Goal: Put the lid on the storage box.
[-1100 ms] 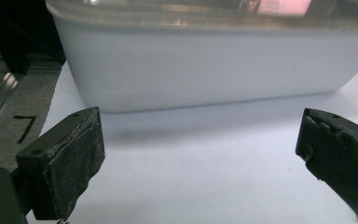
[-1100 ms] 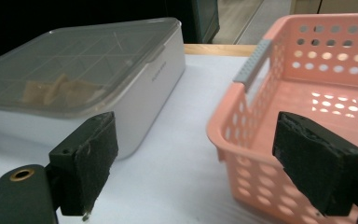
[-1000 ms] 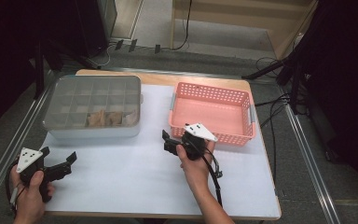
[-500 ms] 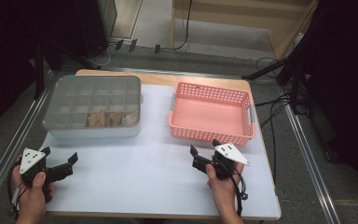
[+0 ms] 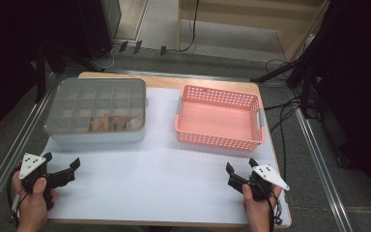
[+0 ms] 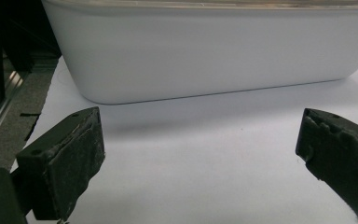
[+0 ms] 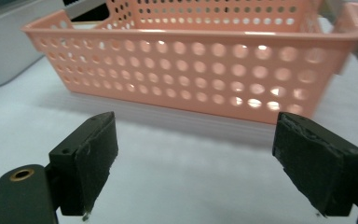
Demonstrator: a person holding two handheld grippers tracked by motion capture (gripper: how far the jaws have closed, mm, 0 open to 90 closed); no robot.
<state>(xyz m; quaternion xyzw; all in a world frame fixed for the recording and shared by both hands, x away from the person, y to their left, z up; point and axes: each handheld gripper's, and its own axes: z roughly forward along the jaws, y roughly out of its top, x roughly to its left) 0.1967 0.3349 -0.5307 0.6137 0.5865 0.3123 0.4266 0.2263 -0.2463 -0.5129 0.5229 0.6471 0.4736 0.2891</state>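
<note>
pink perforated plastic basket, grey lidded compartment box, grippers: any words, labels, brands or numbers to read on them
None: no readable text in any view.
The pink perforated plastic basket bears holes and no print.
The grey lidded compartment box shows no label.
The left gripper and right gripper carry no marking.

No text, label, brand, number or sign can be read on the pink basket (image 5: 219, 117), the lidded compartment box (image 5: 96, 111) beside it, or the white table sheet (image 5: 159, 179); any fine print may be lost to blur.
</note>
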